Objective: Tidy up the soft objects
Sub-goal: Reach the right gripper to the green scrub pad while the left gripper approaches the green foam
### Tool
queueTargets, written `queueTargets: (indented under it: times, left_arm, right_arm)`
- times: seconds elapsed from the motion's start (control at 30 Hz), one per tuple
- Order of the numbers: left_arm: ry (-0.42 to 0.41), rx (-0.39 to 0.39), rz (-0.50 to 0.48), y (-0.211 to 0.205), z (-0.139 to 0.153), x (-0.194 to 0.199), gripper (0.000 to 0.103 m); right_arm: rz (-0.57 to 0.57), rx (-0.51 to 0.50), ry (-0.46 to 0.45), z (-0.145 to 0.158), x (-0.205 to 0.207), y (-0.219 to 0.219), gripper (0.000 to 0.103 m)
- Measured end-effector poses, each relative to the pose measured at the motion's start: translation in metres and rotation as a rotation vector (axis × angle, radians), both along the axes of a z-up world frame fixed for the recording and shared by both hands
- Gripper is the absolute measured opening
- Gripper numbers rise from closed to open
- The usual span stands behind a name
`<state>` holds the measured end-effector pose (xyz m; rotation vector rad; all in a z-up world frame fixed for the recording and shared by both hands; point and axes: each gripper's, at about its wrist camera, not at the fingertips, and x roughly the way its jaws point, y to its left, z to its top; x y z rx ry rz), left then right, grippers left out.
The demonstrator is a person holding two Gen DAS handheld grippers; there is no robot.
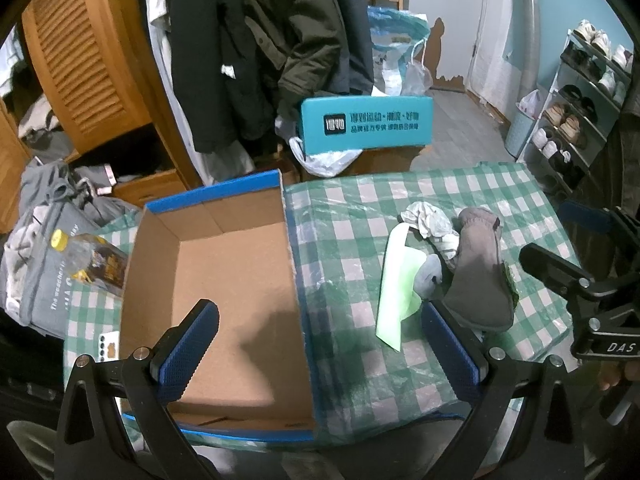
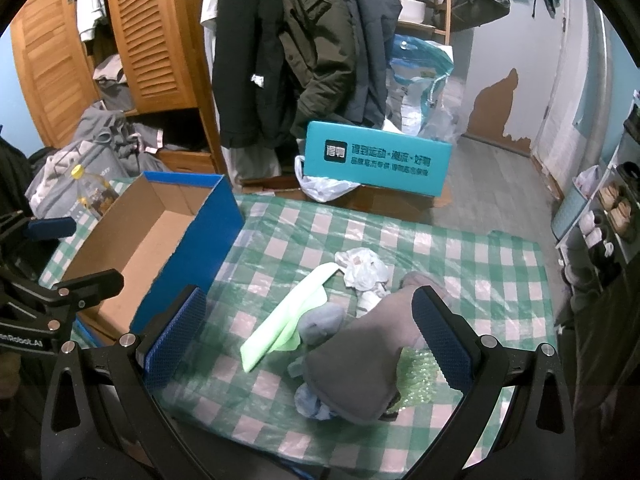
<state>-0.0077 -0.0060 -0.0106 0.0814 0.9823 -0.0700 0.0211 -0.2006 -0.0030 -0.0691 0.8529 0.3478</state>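
Several soft objects, a gray sock (image 2: 352,364), pale green cloth (image 2: 286,322) and crumpled white rag (image 2: 362,268), lie heaped on the checked tablecloth (image 2: 460,264) right of the open cardboard box (image 1: 236,280). Both grippers, left (image 1: 320,344) and right (image 2: 308,340), hover wide open, holding nothing.
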Motion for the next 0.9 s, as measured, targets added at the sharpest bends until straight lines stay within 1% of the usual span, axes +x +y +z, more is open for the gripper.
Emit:
queueTargets:
  times: [0.1,0.2,0.4,0.7,0.9]
  left_arm:
    - [0.023,-0.012,0.002,-0.002,-0.01,0.002,0.102]
    - [0.047,0.006,0.007,-0.006,-0.019,0.011,0.102]
    - [0.079,0.029,-0.022,-0.02,-0.026,0.019,0.102]
    - [0.146,0.044,-0.06,-0.04,-0.046,0.035,0.102]
    - [0.19,0.05,-0.074,-0.054,-0.062,0.046,0.102]
  right_arm:
    - [-0.016,-0.006,0.01,-0.005,0.001,-0.009,0.101]
    - [-0.036,-0.013,0.025,-0.008,0.004,-0.02,0.101]
    - [-0.091,-0.036,0.057,-0.015,0.006,-0.042,0.101]
    - [-0.188,-0.045,0.143,-0.04,0.011,-0.083,0.101]
    - [-0.219,-0.067,0.196,-0.059,0.013,-0.095,0.101]
